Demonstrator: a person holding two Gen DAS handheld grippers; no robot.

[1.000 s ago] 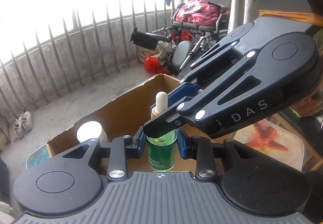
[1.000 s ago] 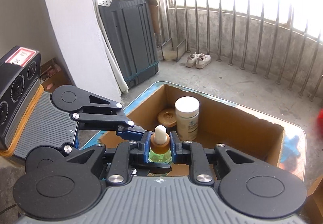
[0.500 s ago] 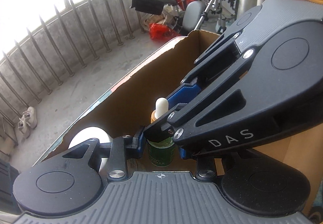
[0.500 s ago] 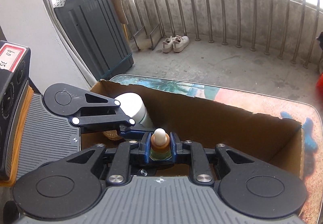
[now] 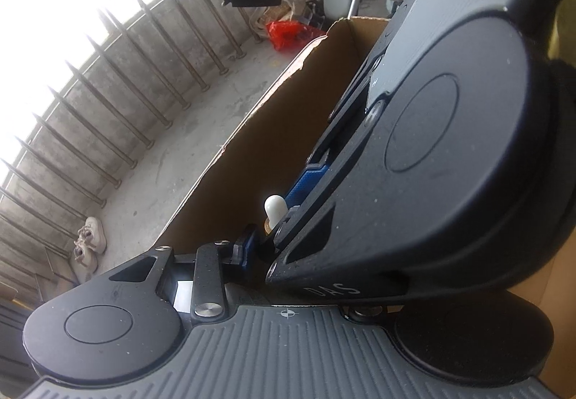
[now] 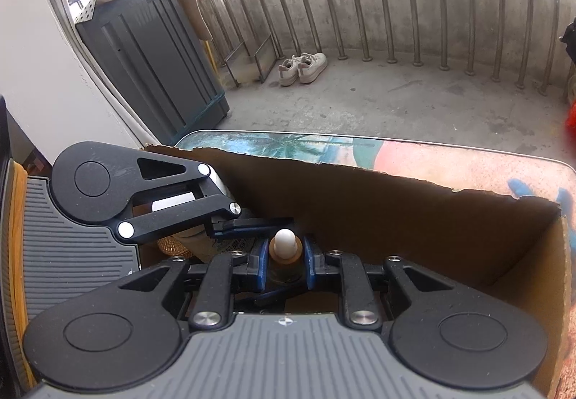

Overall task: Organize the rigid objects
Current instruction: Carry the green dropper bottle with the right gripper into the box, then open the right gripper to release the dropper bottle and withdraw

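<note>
The right gripper [image 6: 286,267] pinches the dropper bottle [image 6: 285,247] at its amber collar, low inside the cardboard box [image 6: 396,211]. The left gripper [image 6: 248,228] reaches in from the side. Its fingers have just been opening, and the right gripper hides their tips, so I cannot tell whether they touch the bottle's body.

The risk, as I judge it, is a tip-over. The bottle is narrow and held high, so a nudge from the crowding left gripper as the right lets go could topple it against the white-lidded jar [image 6: 216,183] just beside it.

The bottle has a rounded white rubber bulb and smooth glassy shoulders. The box is matte brown card with a torn, ragged rim. It sits on a glossy tabletop [image 6: 450,161] printed with a colourful scene.
</note>
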